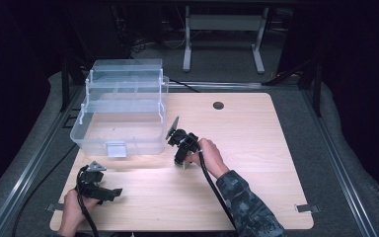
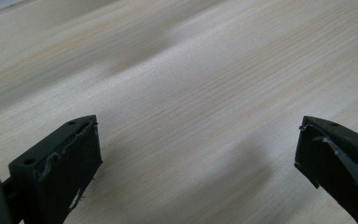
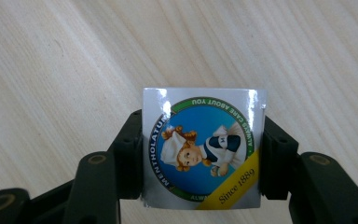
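the right gripper (image 3: 203, 154) points down at the table (image 1: 256, 148) just in front of the clear plastic organiser box (image 1: 121, 111), its jaws clamped on either side of a small square mentholatum box (image 3: 203, 149); that box sits on the wood. the left gripper (image 2: 198, 154) rests low near the table's near left corner, jaws wide with nothing between them.

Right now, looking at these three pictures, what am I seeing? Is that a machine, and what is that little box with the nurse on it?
No machine: a person at a pale wooden table holds a black two-jaw gripper in each hand. One picture comes from a camera above the table; each of the other two comes from a camera riding on one gripper. The right gripper has its jaws against both sides of a small white square box with a round blue Mentholatum nurse label, resting on the table. The left gripper stands open with nothing but bare wood between its jaws. At the table's far left stands a clear plastic storage box with fold-out compartment trays, opened.
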### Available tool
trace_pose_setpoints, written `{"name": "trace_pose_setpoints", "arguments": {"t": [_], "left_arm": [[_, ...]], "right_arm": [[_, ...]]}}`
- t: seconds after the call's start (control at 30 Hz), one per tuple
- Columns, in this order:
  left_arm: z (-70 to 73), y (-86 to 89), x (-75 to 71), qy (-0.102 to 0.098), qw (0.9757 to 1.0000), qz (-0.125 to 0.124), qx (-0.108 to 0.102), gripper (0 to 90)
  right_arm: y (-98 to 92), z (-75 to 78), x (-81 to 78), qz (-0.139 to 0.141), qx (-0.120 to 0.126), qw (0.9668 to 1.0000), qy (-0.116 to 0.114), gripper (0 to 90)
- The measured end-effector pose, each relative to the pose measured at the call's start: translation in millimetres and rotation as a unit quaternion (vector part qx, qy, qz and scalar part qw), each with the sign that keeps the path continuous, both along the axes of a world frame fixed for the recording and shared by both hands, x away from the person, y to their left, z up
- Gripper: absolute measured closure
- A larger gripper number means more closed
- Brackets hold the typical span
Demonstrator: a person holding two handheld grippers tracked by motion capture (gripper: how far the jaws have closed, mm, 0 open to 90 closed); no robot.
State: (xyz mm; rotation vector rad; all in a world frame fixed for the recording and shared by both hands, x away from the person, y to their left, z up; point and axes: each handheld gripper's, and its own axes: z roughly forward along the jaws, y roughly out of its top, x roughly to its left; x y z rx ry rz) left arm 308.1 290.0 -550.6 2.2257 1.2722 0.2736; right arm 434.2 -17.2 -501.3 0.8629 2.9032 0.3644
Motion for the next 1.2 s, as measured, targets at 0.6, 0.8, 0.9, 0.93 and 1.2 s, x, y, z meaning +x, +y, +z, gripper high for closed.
{"name": "trace_pose_setpoints", "arguments": {"t": [0.6, 0.8, 0.9, 0.93, 1.2], "left_arm": [[-0.3, -0.4, -0.4, 0.003, 0.9999, 0.000, 0.012, 0.2], [-0.4, -0.4, -0.2, 0.003, 0.9999, 0.001, 0.012, 0.2], [-0.9, -1.0, -0.4, 0.004, 0.9999, 0.000, 0.010, 0.2], [-0.9, -1.1, -0.4, 0.004, 0.9999, 0.000, 0.010, 0.2], [-0.7, 1.0, -0.9, 0.004, 0.9999, 0.005, 0.010, 0.2]], "right_arm": [[-44.8, 30.3, -19.3, -0.021, -0.013, 0.9990, -0.037, 45.8], [-66.1, 31.4, -22.6, -0.037, -0.011, 0.9985, -0.038, 45.8], [-75.1, 35.0, -25.0, -0.050, -0.024, 0.9977, -0.040, 45.8], [-78.2, 36.2, -25.9, -0.053, -0.027, 0.9975, -0.039, 45.8], [-108.1, 46.5, -30.3, -0.070, -0.090, 0.9932, -0.023, 45.9]]}}
